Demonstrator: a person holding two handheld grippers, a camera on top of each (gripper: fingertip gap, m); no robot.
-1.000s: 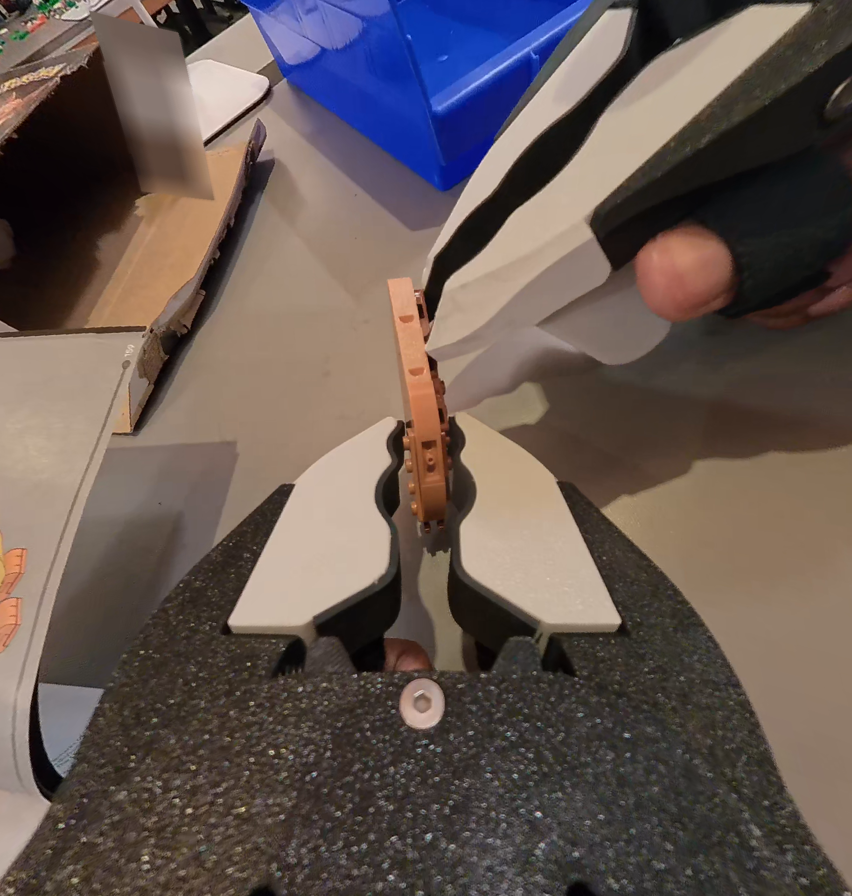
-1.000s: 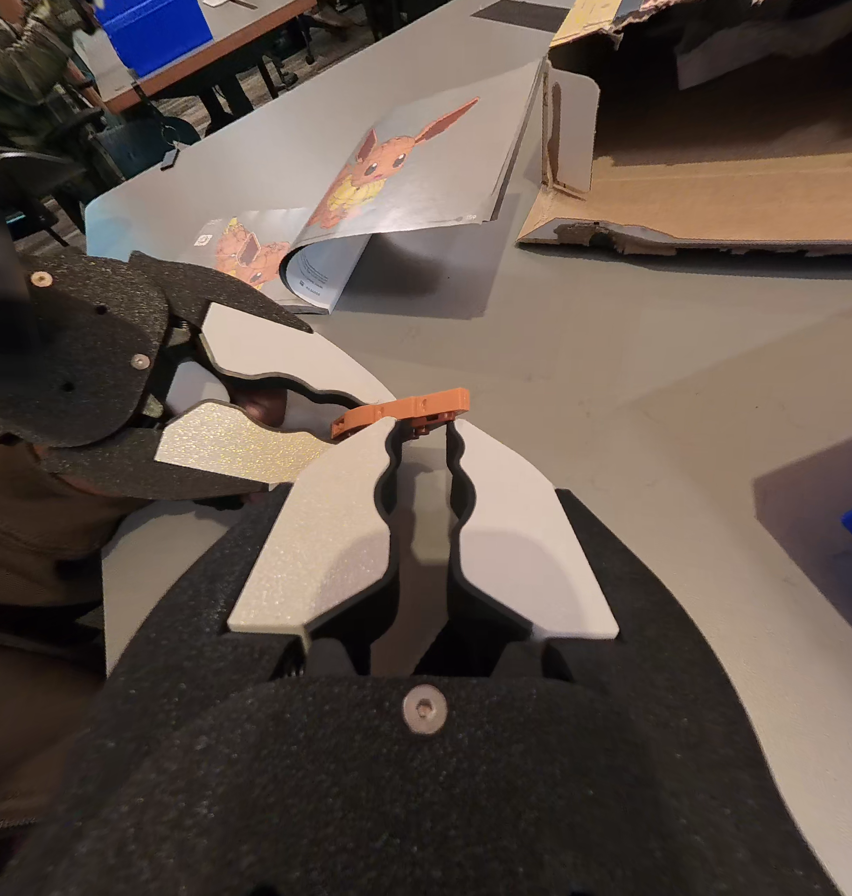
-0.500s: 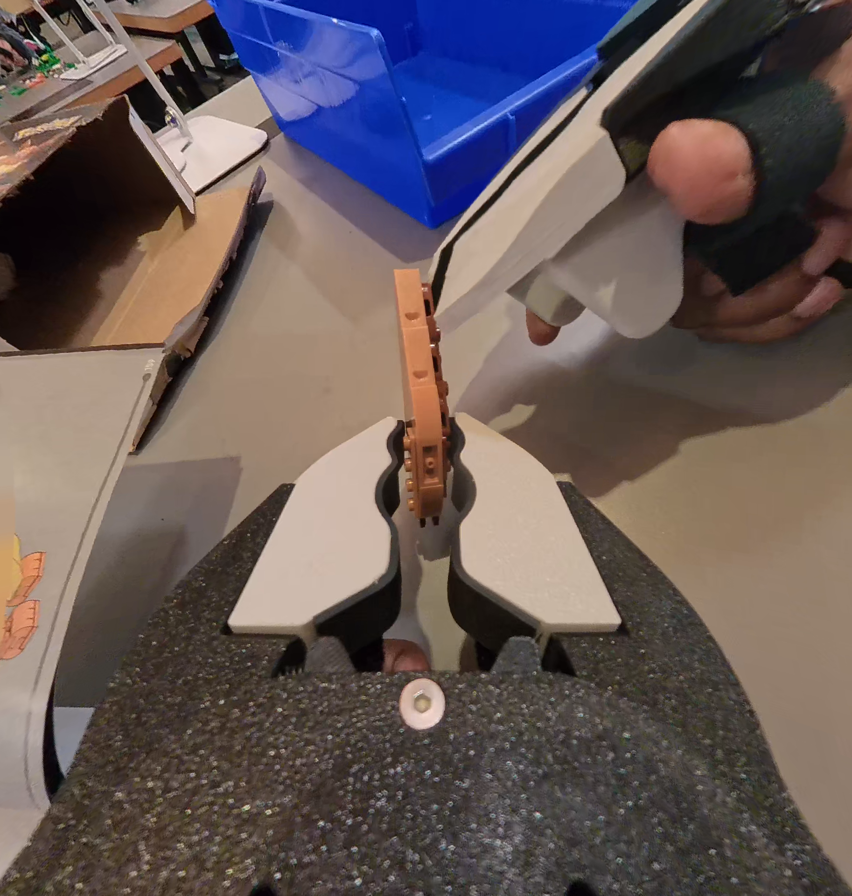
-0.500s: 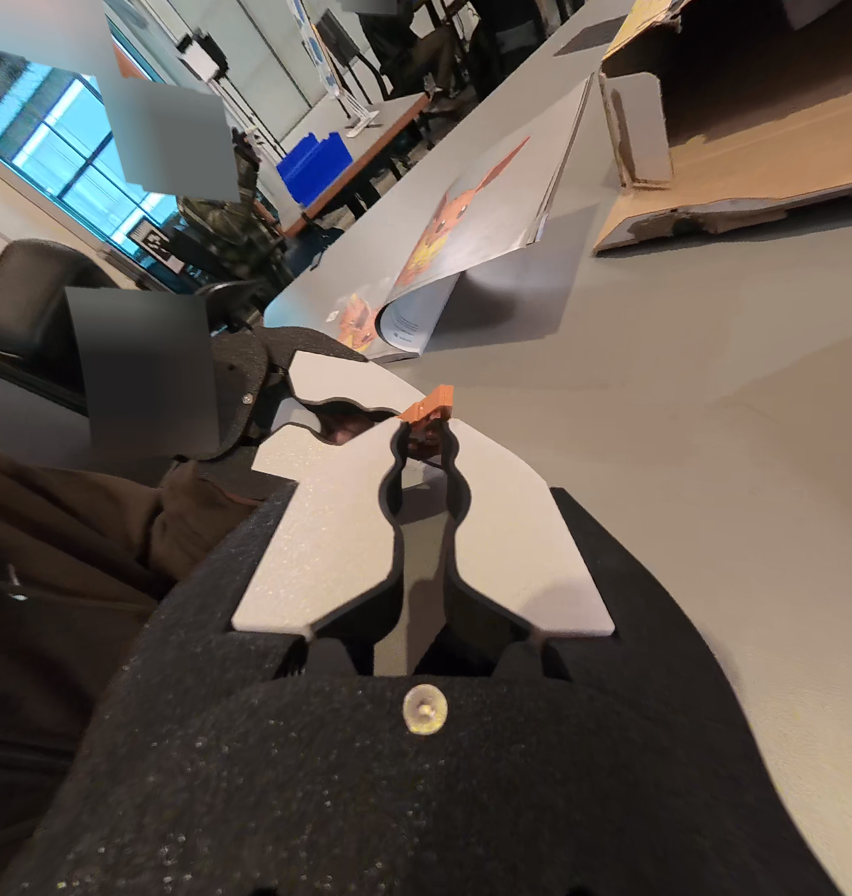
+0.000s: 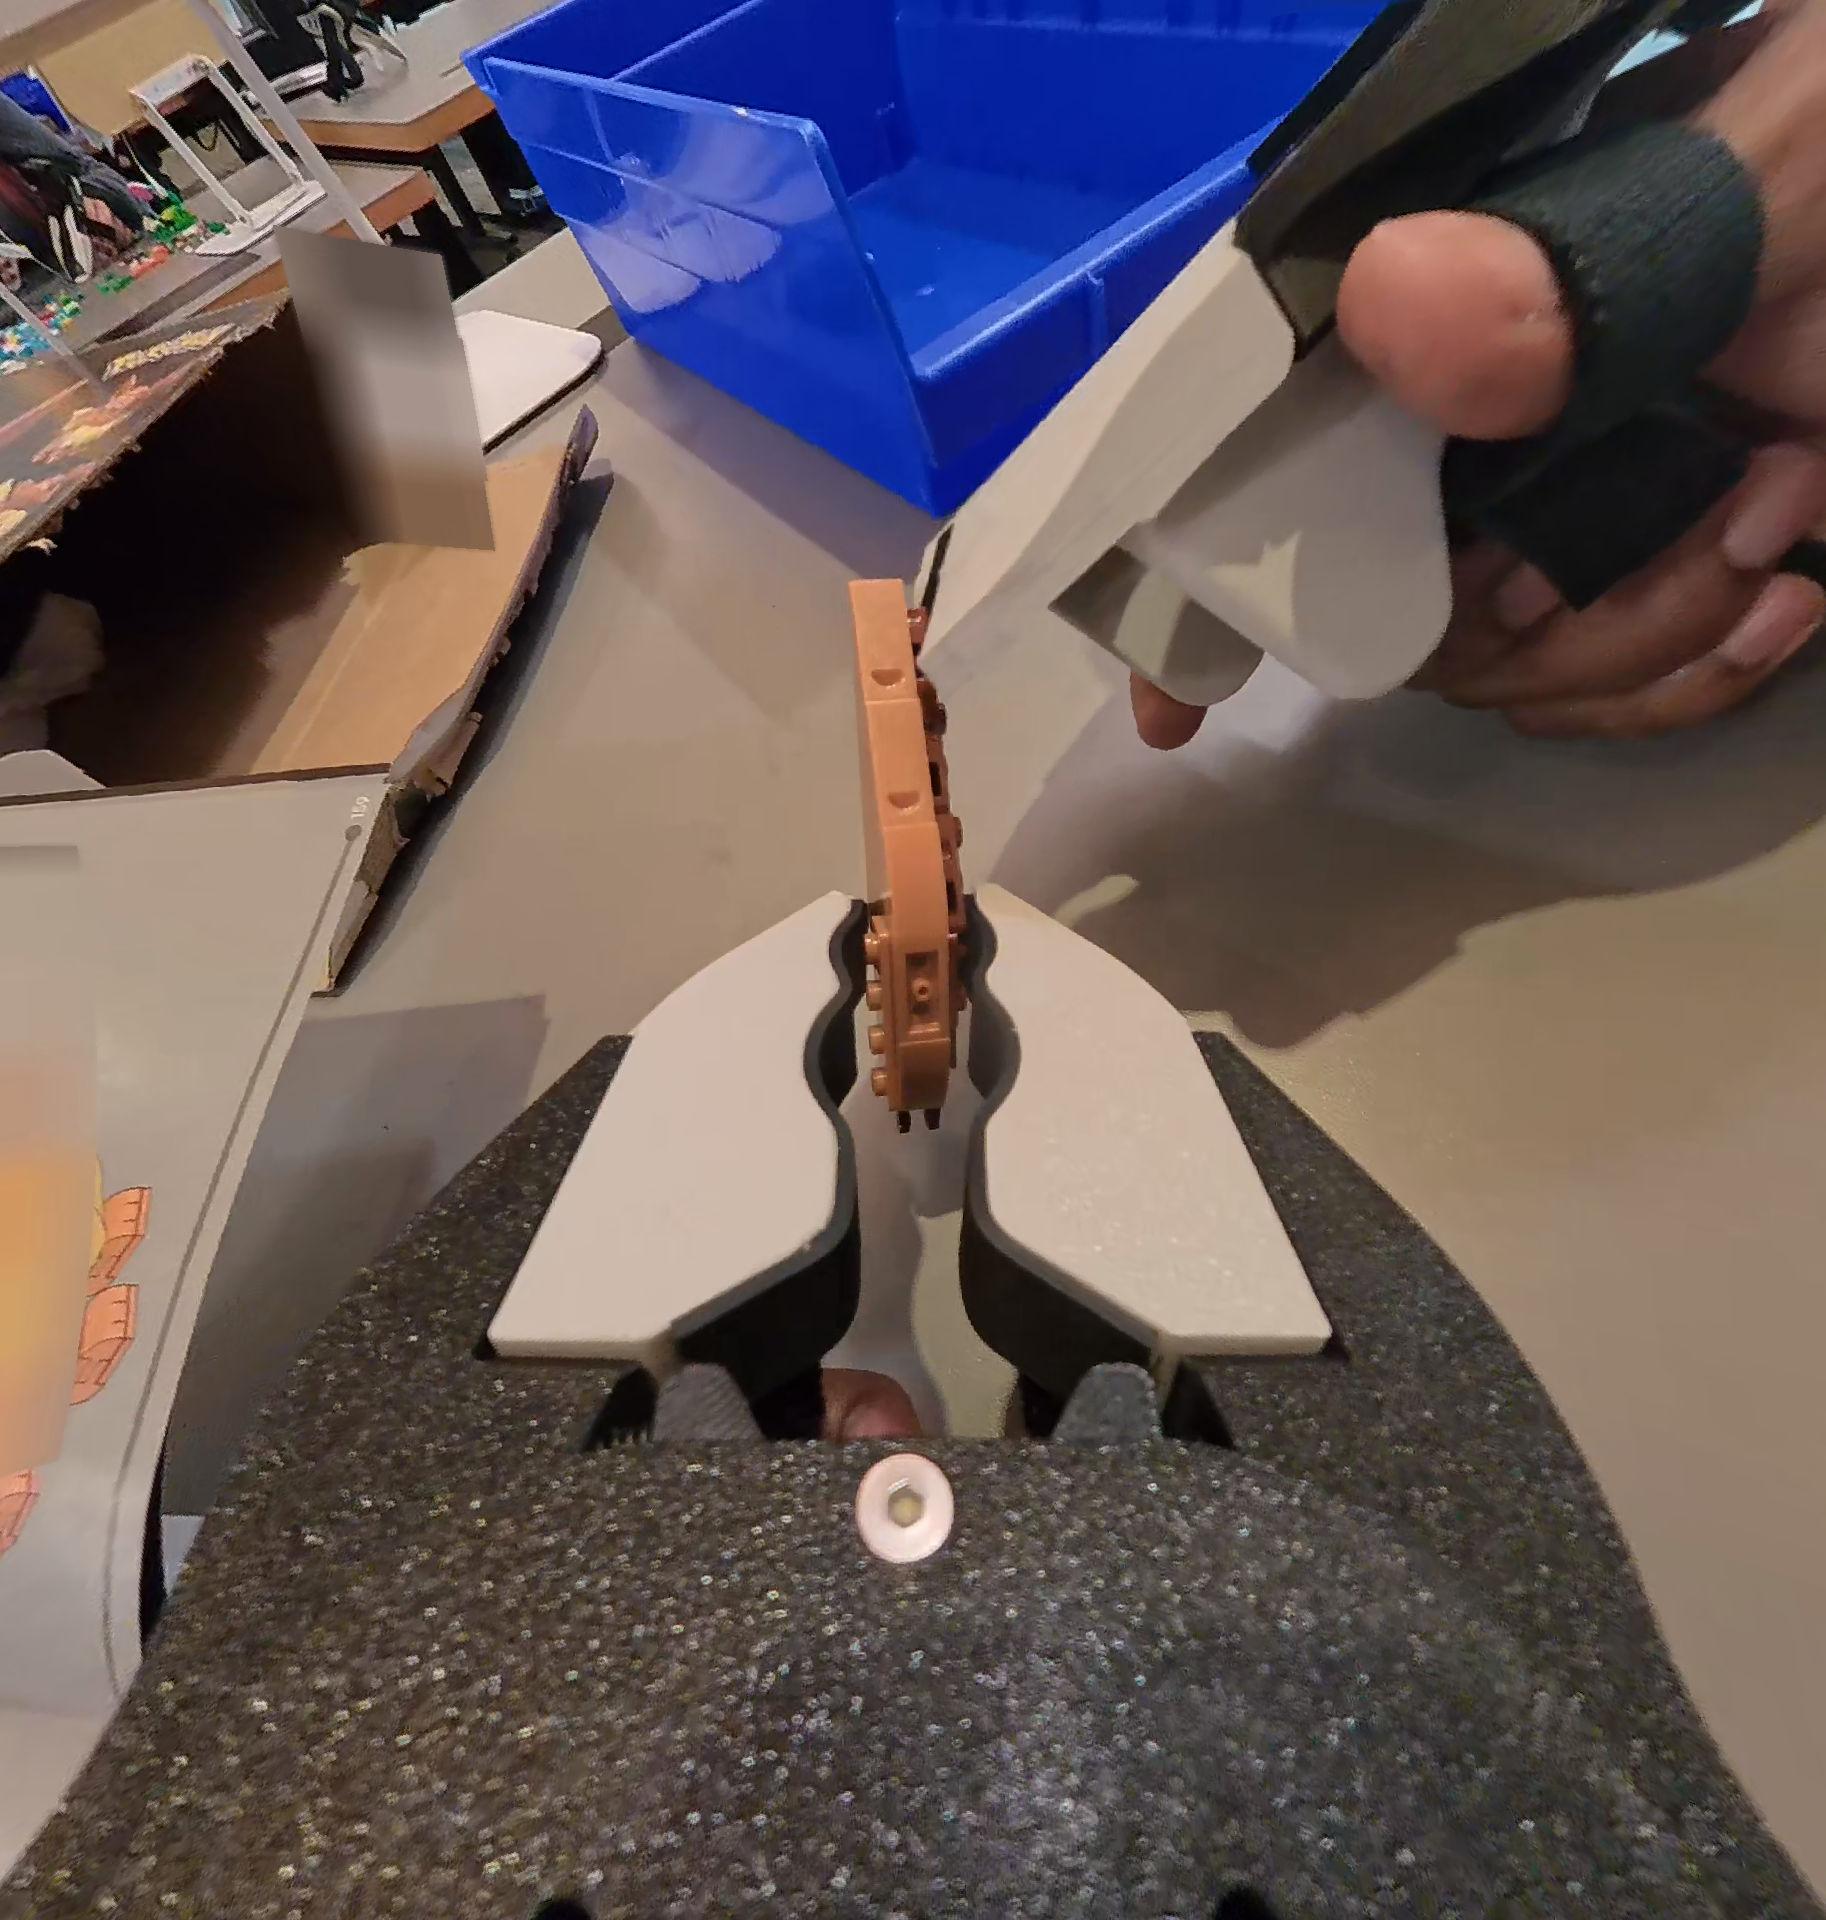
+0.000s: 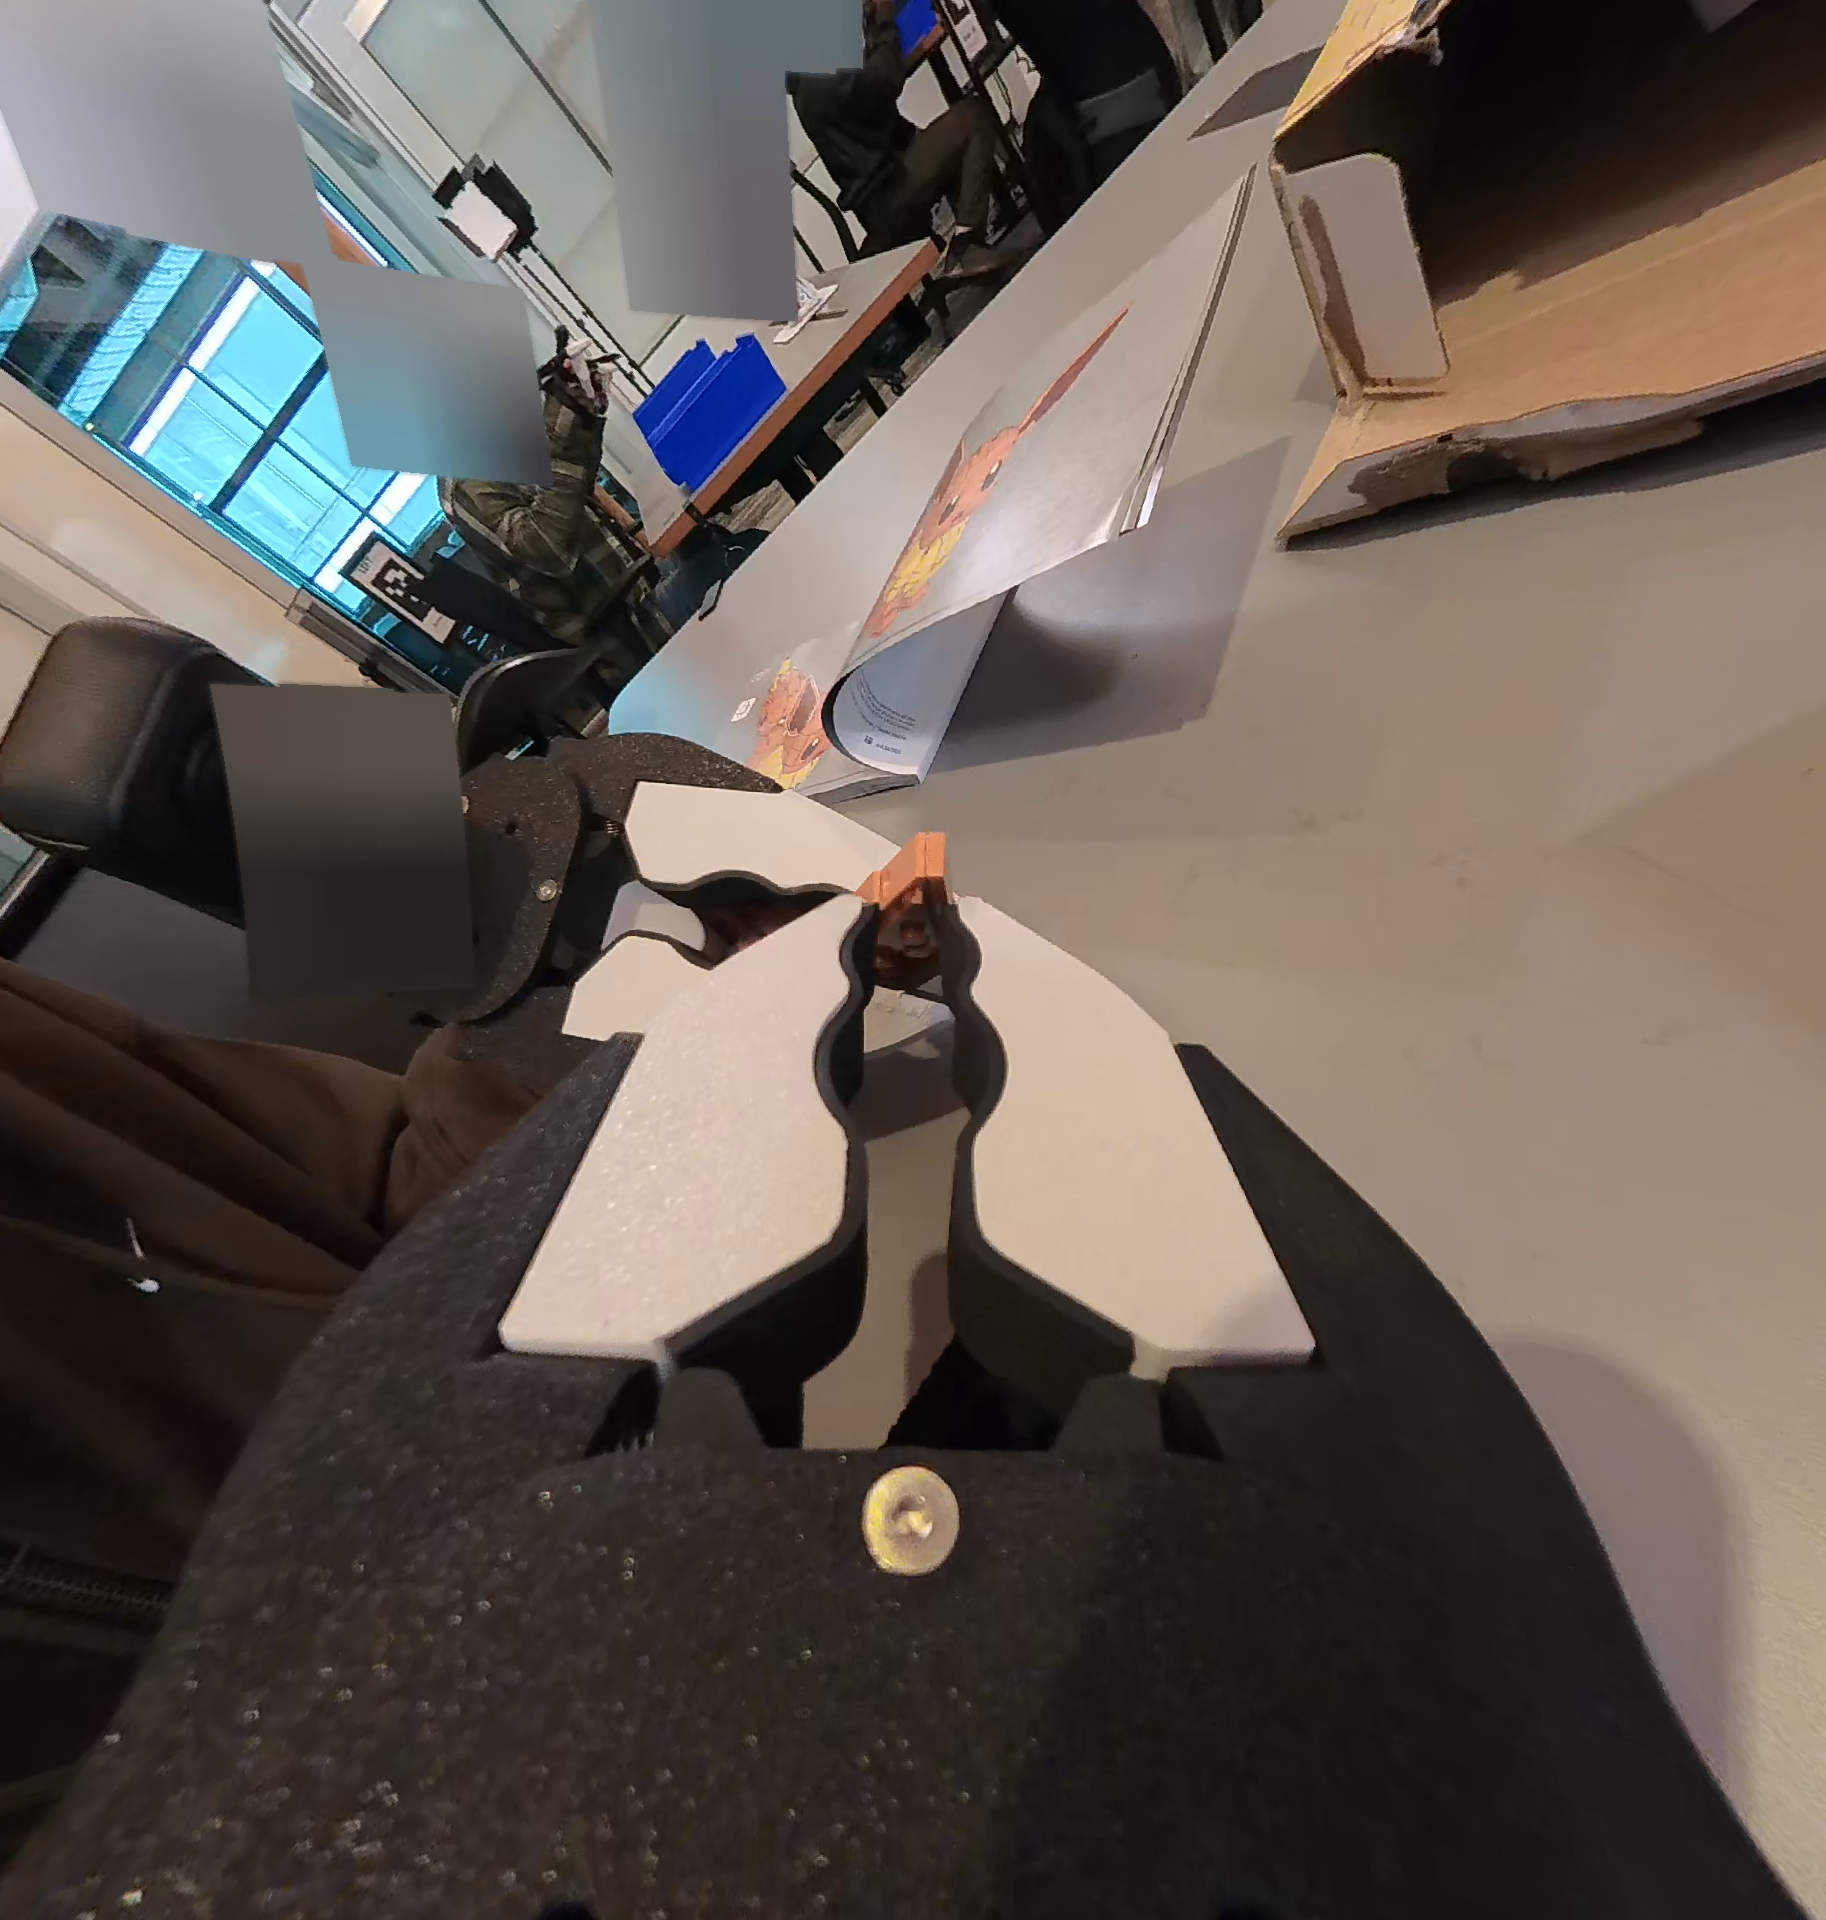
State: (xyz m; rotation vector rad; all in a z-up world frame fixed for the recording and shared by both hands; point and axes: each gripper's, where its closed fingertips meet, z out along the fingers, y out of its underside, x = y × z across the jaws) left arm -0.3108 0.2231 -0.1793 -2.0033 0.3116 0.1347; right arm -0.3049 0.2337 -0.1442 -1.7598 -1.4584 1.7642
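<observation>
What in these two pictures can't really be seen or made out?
- Right wrist view: most of the orange brick plate is hidden behind the gripper's own fingers.
- Left wrist view: the cardboard box interior is dark, and the booklet is cut off by the left edge.

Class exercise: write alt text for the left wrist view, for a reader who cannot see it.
The left gripper clamps an orange brick assembly upright over a grey table, while the right gripper meets its top end. A blue bin and torn cardboard box lie behind.
</observation>
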